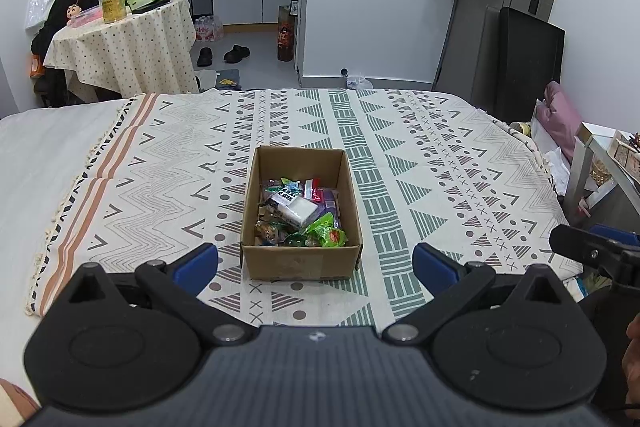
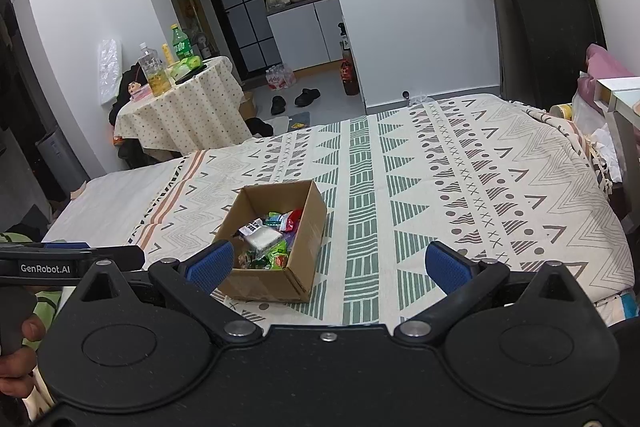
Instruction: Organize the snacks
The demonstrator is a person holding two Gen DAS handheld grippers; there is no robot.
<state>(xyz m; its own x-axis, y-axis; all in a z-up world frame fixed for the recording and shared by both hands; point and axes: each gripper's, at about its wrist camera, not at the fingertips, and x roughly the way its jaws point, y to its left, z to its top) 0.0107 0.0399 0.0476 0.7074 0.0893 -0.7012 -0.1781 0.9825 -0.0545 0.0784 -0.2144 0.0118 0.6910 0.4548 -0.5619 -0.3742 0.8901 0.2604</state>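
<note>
An open cardboard box (image 1: 256, 195) (image 2: 308, 211) rests on the patterned bedspread (image 1: 440, 167) (image 2: 480, 187). Several wrapped snacks (image 1: 300, 213) (image 2: 266, 239) lie piled inside it, green, red, purple and white. My left gripper (image 1: 315, 265) is open just in front of the box's near wall, with nothing between its blue pads. My right gripper (image 2: 329, 267) is open too, held a little right of the box's near corner and empty. The right gripper's black tip (image 1: 588, 247) shows at the right edge of the left wrist view.
A round table (image 1: 120, 43) (image 2: 180, 103) with bottles stands beyond the bed's far left corner. Shoes (image 1: 224, 55) lie on the floor toward the kitchen. A dark panel (image 1: 528, 63) leans against the wall at right, with pink bedding (image 1: 560, 115) nearby.
</note>
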